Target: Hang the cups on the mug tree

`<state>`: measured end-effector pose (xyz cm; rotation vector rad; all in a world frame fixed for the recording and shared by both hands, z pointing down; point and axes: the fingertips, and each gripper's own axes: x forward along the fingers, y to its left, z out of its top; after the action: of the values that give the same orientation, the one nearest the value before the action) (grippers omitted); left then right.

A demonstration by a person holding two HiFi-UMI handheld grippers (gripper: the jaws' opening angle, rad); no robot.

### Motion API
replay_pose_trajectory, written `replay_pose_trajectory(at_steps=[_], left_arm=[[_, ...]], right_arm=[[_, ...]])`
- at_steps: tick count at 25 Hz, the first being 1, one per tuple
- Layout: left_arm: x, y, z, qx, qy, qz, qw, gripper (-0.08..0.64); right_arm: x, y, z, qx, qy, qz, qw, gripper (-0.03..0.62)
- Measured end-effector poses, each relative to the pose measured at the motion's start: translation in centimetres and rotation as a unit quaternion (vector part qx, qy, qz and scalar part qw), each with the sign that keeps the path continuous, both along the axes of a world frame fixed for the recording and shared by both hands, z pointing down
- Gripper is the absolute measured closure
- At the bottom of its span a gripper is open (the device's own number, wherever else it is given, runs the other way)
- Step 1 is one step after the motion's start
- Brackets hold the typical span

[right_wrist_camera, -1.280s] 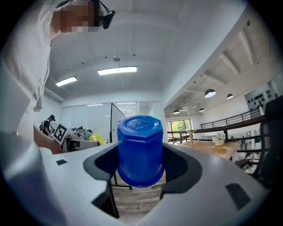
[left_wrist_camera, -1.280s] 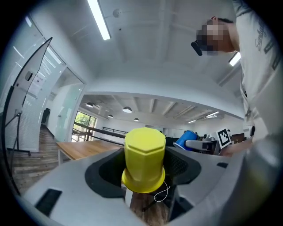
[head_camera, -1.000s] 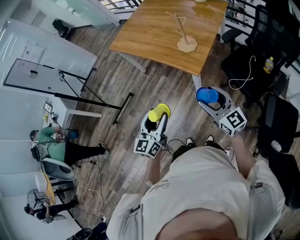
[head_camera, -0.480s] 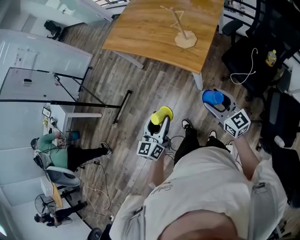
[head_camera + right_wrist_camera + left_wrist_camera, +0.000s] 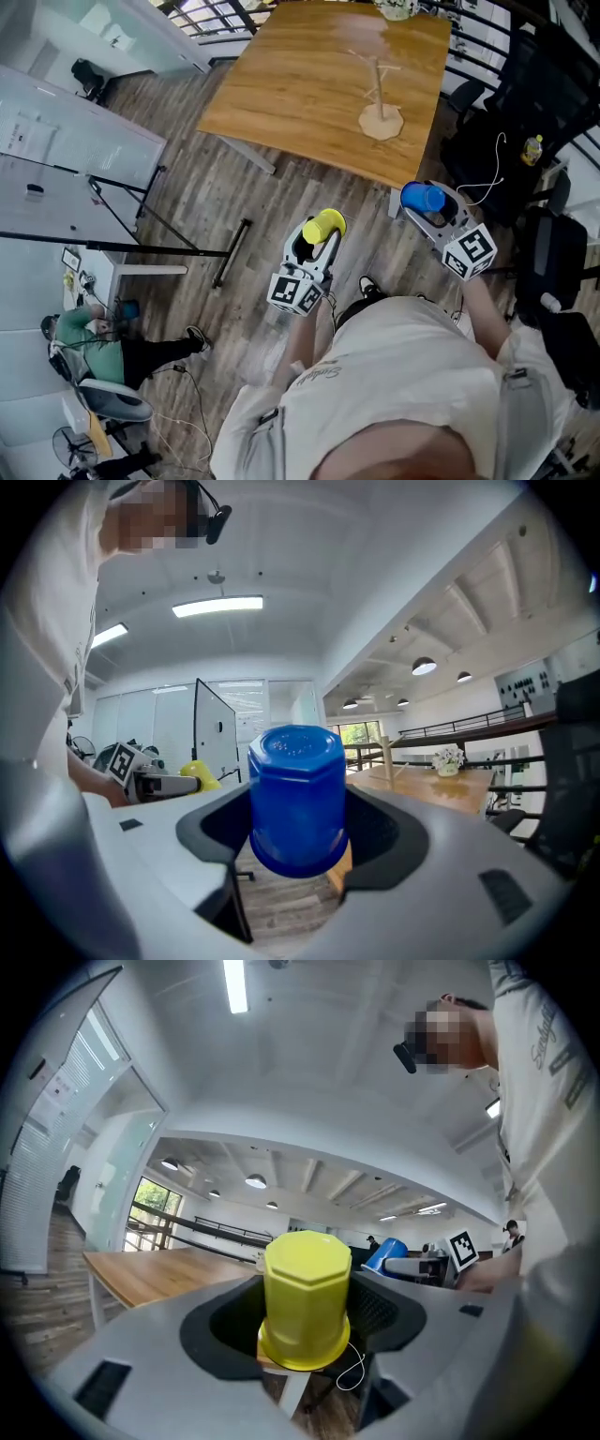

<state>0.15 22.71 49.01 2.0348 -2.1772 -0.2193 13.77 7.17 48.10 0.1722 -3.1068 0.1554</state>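
My left gripper [image 5: 317,235] is shut on a yellow cup [image 5: 323,225], held above the wooden floor in front of the table. In the left gripper view the yellow cup [image 5: 306,1299] sits bottom-out between the jaws of the left gripper [image 5: 306,1335]. My right gripper [image 5: 424,201] is shut on a blue cup [image 5: 419,197] near the table's front right corner. The right gripper view shows the blue cup [image 5: 297,799] filling the jaws of the right gripper [image 5: 298,841]. A bare wooden mug tree [image 5: 380,96] stands on the wooden table [image 5: 291,84], ahead of both grippers.
Black office chairs [image 5: 553,253] and a white cable [image 5: 483,178] crowd the right side. A whiteboard on a black stand [image 5: 84,197] lies to the left. A person [image 5: 89,342] sits at a desk at the lower left. A small plant [image 5: 398,7] stands at the table's far edge.
The view has shifted, so the table and mug tree sit nearer and more central. Both grippers still hold their cups, now closer to the table's front edge.
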Motion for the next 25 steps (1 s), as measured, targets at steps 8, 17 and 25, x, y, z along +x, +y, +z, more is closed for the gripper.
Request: replay_pose_trajectory(at_steps=[8, 17, 25], left_arm=[[-7.6, -1.3, 0.4, -0.007, -0.017, 0.041, 0.9990, 0.281], [-13.7, -4.9, 3.2, -0.009, 0.088, 0.044, 0.9951, 0.281], [-18.5, -13.0, 0.0, -0.024, 0.052, 0.077, 0.9954, 0.281]], right_arm=[[-6.1, -1.2, 2.5, -0.036, 0.026, 0.058, 0.997, 0.307], [-11.9, -3.4, 4.2, -0.015, 0.054, 0.038, 0.998, 0.307], [-17.7, -9.7, 5.5, -0.007, 0.047, 0.035, 0.998, 0.307]])
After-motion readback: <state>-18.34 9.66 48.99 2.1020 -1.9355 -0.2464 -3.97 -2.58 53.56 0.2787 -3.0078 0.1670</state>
